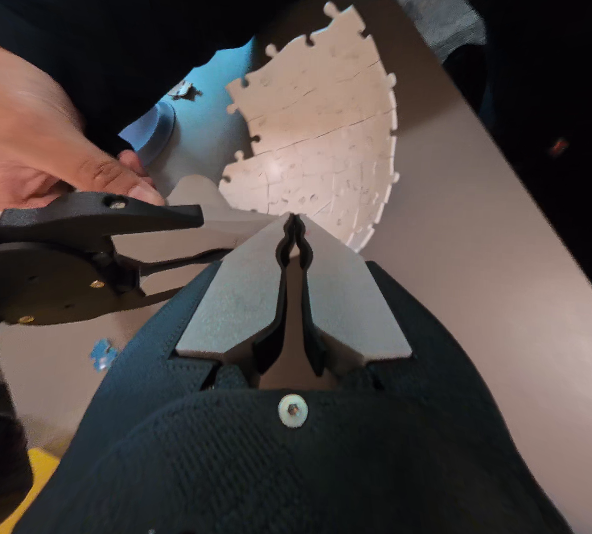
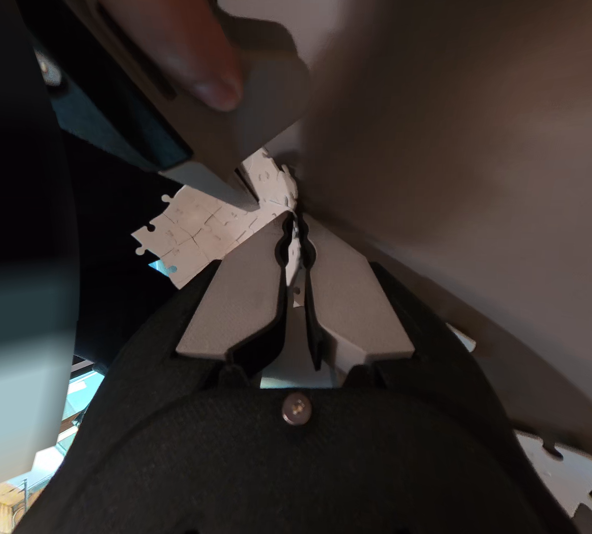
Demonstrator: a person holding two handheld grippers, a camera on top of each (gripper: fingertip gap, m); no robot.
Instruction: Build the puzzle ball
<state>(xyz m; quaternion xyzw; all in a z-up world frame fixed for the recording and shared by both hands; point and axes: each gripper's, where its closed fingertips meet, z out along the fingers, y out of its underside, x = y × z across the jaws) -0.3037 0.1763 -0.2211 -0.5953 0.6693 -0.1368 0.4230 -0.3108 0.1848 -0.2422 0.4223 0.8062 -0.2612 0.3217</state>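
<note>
Both grippers pinch the puzzle-ball shell (image 1: 320, 140): left gripper (image 1: 295, 220) tips closed on its near rim, right gripper (image 2: 298, 220) clamps an edge between its fingertips (shell's white inner face showing).

perhaps office: plain beige tabletop (image 1: 448, 262), window glimpse (image 2: 77, 403)

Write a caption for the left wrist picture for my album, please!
Left gripper pinches the rim of a curved white puzzle shell over a tan table.
</note>
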